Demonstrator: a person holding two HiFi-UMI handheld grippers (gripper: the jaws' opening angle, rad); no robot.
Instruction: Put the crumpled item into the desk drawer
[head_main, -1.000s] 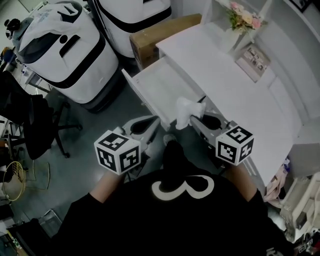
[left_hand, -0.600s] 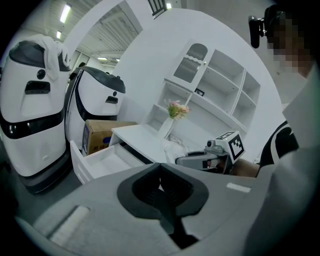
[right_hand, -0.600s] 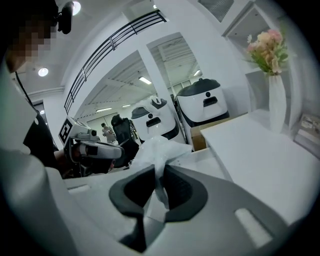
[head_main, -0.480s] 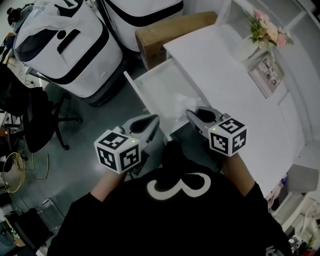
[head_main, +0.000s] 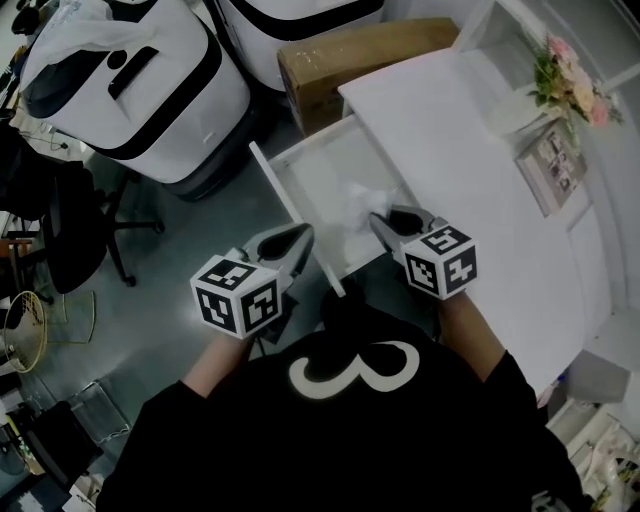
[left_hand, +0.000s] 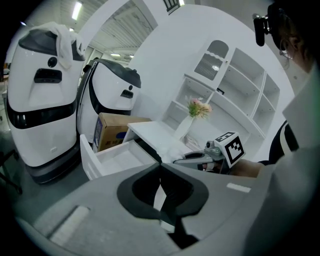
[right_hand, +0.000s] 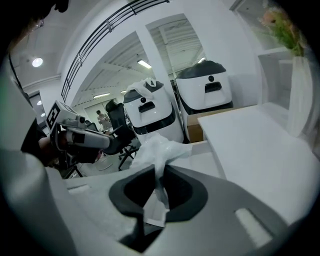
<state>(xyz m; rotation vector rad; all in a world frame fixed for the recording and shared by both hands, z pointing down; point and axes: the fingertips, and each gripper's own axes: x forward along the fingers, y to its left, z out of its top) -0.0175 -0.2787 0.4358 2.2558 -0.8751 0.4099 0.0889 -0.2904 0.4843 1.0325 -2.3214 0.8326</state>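
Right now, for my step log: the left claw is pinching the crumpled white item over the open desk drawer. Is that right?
Not quite: the right claw is pinching the crumpled white item over the open desk drawer. The right gripper view shows the item clamped between its jaws; the left claw is shut on nothing.

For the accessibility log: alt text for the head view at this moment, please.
The right gripper holds a crumpled white plastic-like wad over the open white desk drawer. The left gripper, shut and empty, hovers by the drawer's front.
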